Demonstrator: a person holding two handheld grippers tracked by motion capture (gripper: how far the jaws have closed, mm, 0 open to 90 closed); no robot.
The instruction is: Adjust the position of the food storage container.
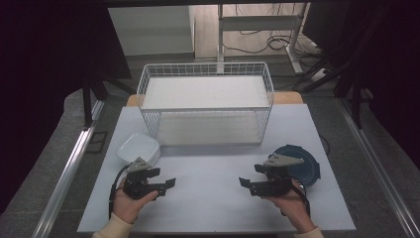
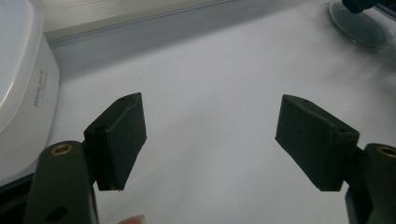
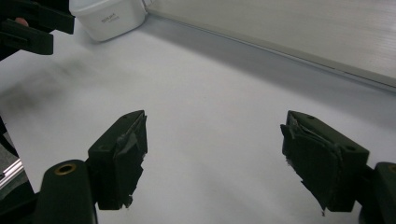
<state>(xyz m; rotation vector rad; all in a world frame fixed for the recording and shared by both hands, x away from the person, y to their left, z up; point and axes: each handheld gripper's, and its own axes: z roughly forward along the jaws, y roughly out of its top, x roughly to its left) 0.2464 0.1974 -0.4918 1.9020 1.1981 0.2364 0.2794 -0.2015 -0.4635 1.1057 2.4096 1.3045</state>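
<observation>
Both grippers idle, jaws apart and empty — left gripper (image 1: 167, 182) beside the white container (image 1: 138, 148), right gripper (image 1: 246, 182) beside the blue lid (image 1: 306, 166), staged for pickup.

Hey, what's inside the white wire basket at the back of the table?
The white wire basket looks empty: through its mesh I see two bare white shelves, upper and lower. Nothing stands on either. The white container and dark round lid lie outside it, on the table.

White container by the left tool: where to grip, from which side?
Judging by its pose, grip the white container across its near rim corner, coming from the left tool side. It sits rim-up with rounded, smooth walls, and the wire basket stands behind it.
</observation>
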